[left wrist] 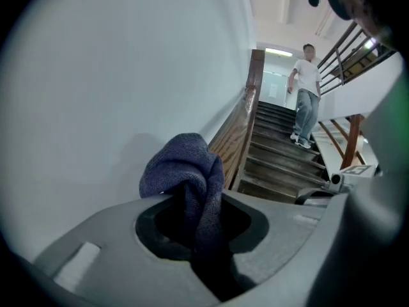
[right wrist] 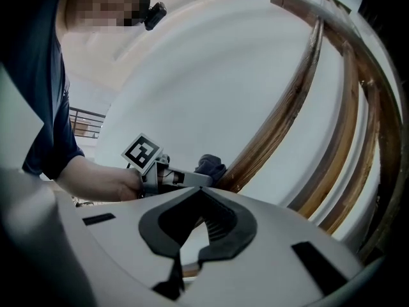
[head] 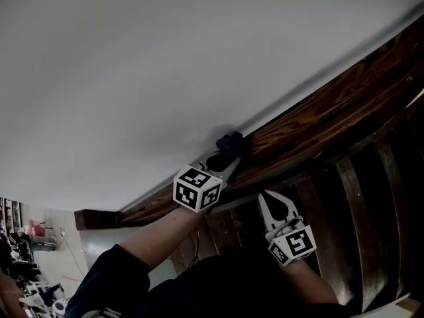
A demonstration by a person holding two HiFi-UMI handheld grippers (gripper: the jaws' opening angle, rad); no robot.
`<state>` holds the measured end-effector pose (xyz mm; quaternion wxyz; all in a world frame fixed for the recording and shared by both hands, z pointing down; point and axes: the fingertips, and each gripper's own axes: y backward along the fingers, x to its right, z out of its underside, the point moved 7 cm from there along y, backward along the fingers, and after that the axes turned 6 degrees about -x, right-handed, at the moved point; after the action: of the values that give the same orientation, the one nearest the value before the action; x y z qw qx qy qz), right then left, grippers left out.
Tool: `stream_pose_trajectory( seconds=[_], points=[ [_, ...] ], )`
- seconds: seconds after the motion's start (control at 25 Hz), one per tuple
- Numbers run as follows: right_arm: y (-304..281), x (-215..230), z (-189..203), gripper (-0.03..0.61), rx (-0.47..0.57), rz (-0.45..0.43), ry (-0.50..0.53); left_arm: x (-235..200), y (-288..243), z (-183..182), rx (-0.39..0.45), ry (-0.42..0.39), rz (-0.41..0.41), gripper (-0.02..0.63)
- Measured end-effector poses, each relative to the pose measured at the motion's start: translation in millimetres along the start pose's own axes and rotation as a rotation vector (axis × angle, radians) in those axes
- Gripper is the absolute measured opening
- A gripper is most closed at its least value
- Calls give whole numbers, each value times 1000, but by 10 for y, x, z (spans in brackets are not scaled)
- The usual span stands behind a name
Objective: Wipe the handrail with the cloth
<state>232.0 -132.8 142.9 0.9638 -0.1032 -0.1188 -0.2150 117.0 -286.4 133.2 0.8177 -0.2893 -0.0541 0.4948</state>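
A dark wooden handrail (head: pixel 311 121) runs up along the white wall. A dark blue cloth (head: pixel 230 142) is bunched against its lower part. My left gripper (head: pixel 227 167) is shut on that cloth and holds it at the rail. In the left gripper view the cloth (left wrist: pixel 182 171) bulges out between the jaws, with the handrail (left wrist: pixel 233 133) just behind it. My right gripper (head: pixel 263 196) hangs lower and to the right, below the rail, shut with nothing in it. The right gripper view shows its tips (right wrist: pixel 199 192) together, and beyond them the left gripper (right wrist: pixel 185 179), the cloth (right wrist: pixel 209 166) and the handrail (right wrist: pixel 281 107).
Dark wooden stair steps (left wrist: pixel 275 152) rise beside the rail. A person (left wrist: pixel 307 88) in a white shirt stands higher on them. The white wall (head: pixel 165 65) fills the far side of the rail. Dark panelled wood (head: pixel 351 204) lies under the rail at right.
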Motion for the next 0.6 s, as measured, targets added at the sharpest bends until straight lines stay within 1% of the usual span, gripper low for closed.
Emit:
stream_pose_trajectory(
  seconds=[0.2,0.6],
  points=[
    [82,93,-99,8,30,30,-1,142,-135,-292,9,-44,35,83],
    [186,483,-614,9,122,89,28,592,-480,-946,20,-152,117,83]
  ],
)
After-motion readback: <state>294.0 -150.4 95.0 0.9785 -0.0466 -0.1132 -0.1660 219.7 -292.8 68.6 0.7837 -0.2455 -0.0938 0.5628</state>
